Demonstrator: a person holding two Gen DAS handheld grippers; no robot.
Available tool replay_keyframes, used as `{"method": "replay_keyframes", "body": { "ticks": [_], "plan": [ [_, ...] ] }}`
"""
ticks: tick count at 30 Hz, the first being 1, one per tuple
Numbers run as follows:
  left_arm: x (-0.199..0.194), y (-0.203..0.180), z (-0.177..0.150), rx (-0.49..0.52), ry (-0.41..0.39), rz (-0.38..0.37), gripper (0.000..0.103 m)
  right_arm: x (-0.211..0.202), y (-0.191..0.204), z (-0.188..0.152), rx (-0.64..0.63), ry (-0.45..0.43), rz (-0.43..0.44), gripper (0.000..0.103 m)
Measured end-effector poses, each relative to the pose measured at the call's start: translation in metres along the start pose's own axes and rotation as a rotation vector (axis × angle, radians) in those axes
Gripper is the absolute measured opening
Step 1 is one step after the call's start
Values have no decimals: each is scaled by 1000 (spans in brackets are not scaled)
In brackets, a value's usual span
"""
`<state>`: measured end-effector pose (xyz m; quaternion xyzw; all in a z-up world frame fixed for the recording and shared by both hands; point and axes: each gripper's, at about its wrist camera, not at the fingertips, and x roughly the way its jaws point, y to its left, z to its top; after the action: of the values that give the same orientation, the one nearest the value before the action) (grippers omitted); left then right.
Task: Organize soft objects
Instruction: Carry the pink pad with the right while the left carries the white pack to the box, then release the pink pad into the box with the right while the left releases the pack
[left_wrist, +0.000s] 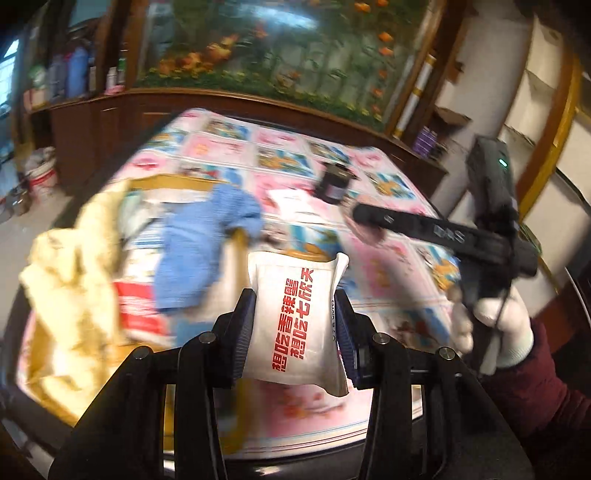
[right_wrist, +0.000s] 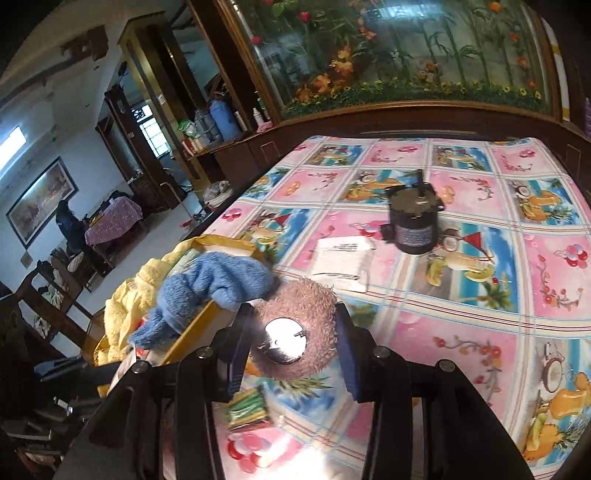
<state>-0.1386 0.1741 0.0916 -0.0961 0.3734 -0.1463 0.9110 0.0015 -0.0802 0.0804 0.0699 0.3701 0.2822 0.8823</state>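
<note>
the left gripper is clamping a white pouch with red print between narrowly parted jaws, holding it upright above the tablecloth. the right gripper is gripping a fuzzy pink puff with a shiny metal disc, just beside the box holding a blue towel and yellow cloth. a second white pack and a black motor are lying further out on the cloth.

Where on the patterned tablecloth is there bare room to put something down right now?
Bare cloth lies right of the black cylindrical motor out to the patterned tablecloth's right edge, and all along the far edge. The left is crowded: blue towel and yellow cloth heaped over a cardboard box, with a flat white packet beside it.
</note>
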Motion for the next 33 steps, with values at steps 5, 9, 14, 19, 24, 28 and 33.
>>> {"method": "replay_keyframes", "body": {
  "ticks": [5, 9, 14, 19, 24, 28, 33],
  "plan": [
    [-14, 51, -8, -118, -35, 104, 42, 21, 51, -5, -62, 56, 98, 42],
    [-19, 82, -15, -201, -48, 149, 43, 41, 90, -12, -114, 105, 161, 42],
    [-26, 104, -23, -264, -69, 186, 55, 61, 134, -23, -177, 166, 234, 42],
    [-36, 112, -26, -287, -115, 227, 63, 83, 161, -34, -245, 202, 234, 45],
    [-40, 115, -27, -288, -138, 289, 64, 98, 163, -35, -218, 214, 221, 55],
    [-43, 108, -26, -243, -166, 343, 65, 93, 162, -33, -204, 195, 220, 56],
    [-39, 102, -26, -222, -156, 358, 65, 82, 156, -28, -179, 143, 203, 58]
  ]
}}
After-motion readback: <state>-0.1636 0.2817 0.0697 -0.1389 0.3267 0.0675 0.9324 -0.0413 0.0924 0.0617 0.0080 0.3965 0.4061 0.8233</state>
